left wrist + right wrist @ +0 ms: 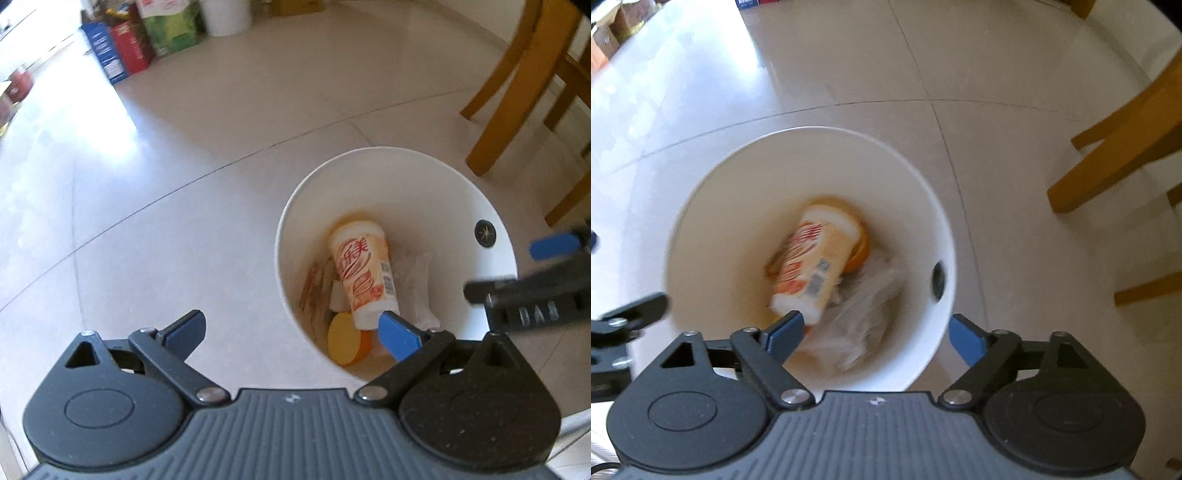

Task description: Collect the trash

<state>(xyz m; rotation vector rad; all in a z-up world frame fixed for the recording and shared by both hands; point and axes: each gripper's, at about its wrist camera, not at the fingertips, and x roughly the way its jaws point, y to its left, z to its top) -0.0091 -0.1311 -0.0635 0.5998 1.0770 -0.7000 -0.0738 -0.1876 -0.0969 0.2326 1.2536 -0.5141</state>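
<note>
Two grippers, left (291, 334) and right (875, 334), are being held spread and empty over one white bin (798, 144); one printed cup (816, 266), one orange lid (345, 343) and crumpled plastic (864, 306) are being contained inside.

Bright daylight from upper left, blown-out glare on the tile floor (92, 140). Strong fisheye bending at edges. Right wrist view motion-blurred: cup (816, 266) and plastic bag (864, 314) smeared; left view sharper.
</note>
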